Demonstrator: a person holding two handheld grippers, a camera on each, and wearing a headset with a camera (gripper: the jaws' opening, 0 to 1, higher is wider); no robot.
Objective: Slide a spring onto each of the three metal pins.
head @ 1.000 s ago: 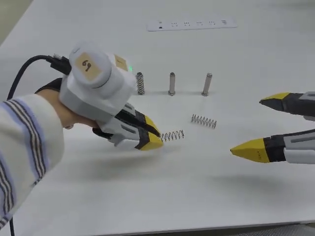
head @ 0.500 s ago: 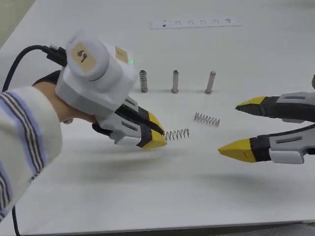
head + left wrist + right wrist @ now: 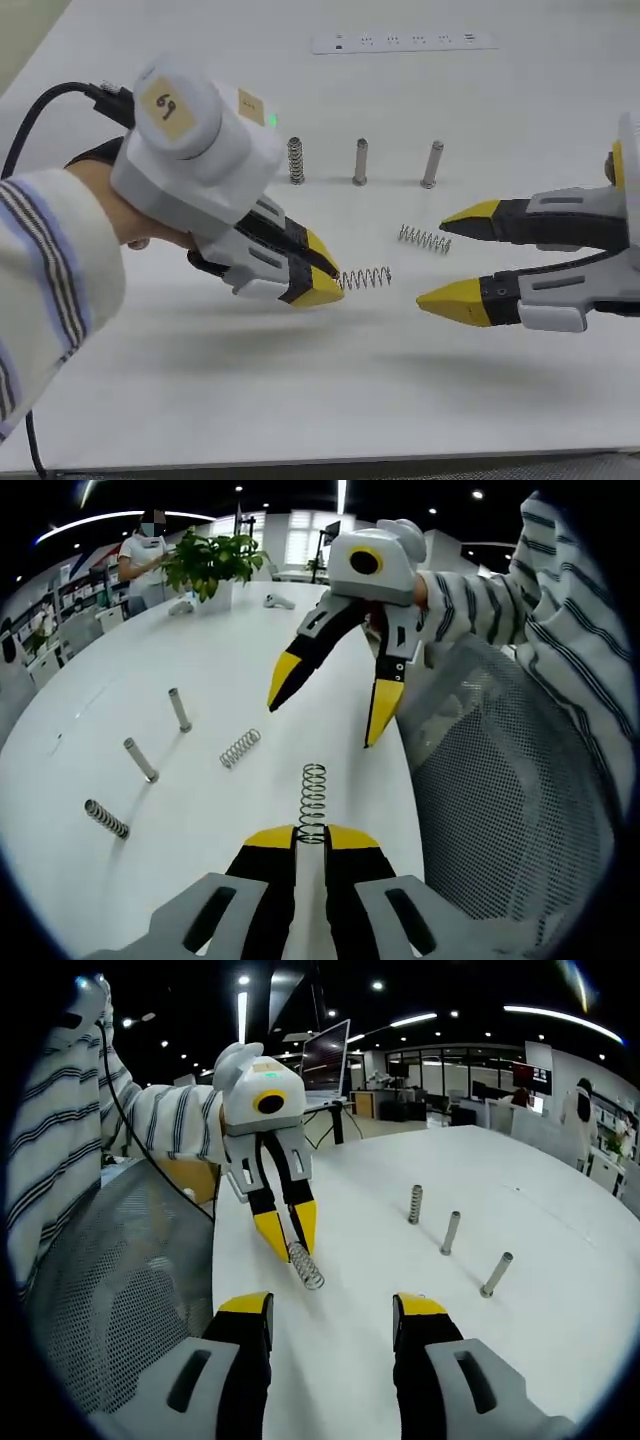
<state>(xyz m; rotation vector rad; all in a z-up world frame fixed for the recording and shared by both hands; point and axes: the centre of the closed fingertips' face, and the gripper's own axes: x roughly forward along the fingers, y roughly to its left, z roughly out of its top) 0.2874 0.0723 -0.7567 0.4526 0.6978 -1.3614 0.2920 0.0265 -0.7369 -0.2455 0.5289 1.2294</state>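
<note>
Three metal pins stand in a row on the white table: the left pin (image 3: 296,160) wears a spring, while the middle pin (image 3: 361,162) and right pin (image 3: 432,164) are bare. My left gripper (image 3: 325,275) is shut on one end of a spring (image 3: 365,279), which sticks out level to the right; this held spring (image 3: 313,800) shows straight ahead of the jaws. My right gripper (image 3: 435,260) is open, its tips just right of the spring's free end. A second loose spring (image 3: 419,238) lies on the table below the right pin.
A white power strip (image 3: 405,41) lies at the far edge of the table (image 3: 300,400). A mesh chair back (image 3: 500,780) stands beside the table. A potted plant (image 3: 210,565) and a person (image 3: 145,555) are at the far end.
My right gripper has moved left, closer to the free end of the held spring. The left gripper still holds the spring in about the same place.
</note>
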